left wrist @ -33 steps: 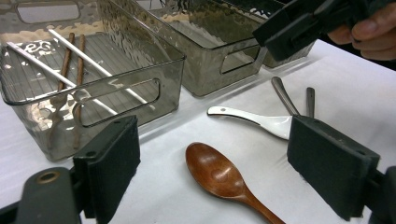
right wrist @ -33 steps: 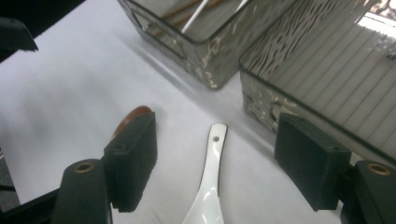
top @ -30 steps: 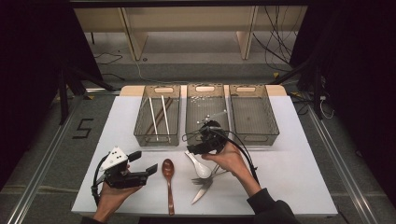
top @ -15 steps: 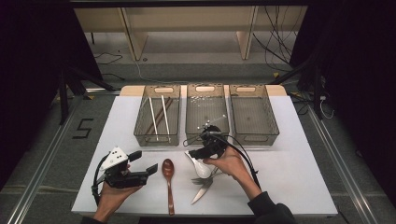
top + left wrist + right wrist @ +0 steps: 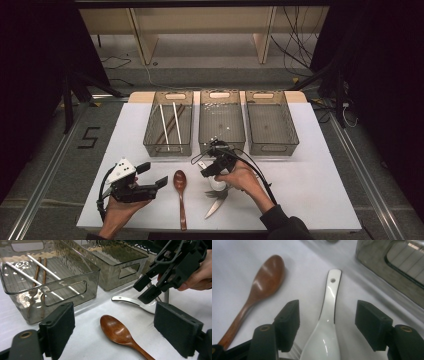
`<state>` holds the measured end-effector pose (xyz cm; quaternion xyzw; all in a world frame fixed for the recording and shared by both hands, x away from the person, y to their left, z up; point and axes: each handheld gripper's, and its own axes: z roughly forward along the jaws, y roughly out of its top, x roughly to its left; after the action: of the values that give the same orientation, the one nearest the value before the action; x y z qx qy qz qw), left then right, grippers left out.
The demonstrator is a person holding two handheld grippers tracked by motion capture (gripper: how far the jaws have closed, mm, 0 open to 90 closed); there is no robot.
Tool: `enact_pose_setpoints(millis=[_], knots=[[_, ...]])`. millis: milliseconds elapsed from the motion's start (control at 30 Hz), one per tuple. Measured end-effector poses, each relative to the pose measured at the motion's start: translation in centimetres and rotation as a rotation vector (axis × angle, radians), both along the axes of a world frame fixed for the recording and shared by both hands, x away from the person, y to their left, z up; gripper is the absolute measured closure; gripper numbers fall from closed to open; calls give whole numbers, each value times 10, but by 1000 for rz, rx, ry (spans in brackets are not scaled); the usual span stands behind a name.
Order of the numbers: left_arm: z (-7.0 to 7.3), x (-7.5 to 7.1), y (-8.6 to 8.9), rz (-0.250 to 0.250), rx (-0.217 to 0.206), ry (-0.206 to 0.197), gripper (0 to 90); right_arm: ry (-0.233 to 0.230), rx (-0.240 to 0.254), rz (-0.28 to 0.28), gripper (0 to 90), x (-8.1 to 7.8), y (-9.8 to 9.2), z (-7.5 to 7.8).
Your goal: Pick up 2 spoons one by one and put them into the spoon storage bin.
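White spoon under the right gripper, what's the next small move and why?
Probably close the right gripper on the white spoon. Its jaws, which have just been closing, straddle the handle with gaps on both sides, pads not touching, while the spoon lies flat on the table.

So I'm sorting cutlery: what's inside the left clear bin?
The left clear bin holds white chopsticks and brown chopsticks lying lengthwise. Its rippled front wall blurs their near ends, so any smaller items there can't be made out.

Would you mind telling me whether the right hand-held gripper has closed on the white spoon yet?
Not yet: the right hand-held gripper is open, its jaws just closing, and the white spoon lies between the pads with gaps on both sides.
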<state>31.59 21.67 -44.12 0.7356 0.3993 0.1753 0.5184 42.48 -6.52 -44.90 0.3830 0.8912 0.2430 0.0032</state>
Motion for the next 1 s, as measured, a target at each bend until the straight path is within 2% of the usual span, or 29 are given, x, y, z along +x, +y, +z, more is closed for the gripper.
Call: enact_pose_setpoints(millis=[267, 533, 1000], knots=[[0, 1, -2, -4, 3, -3, 166, 22, -43, -1, 489, 2, 4, -3], [0, 0, -2, -6, 2, -6, 166, 34, -79, 13, 530, 5, 11, -6], [0, -1, -1, -11, 9, -7, 166, 24, -128, 19, 643, 6, 18, -13]])
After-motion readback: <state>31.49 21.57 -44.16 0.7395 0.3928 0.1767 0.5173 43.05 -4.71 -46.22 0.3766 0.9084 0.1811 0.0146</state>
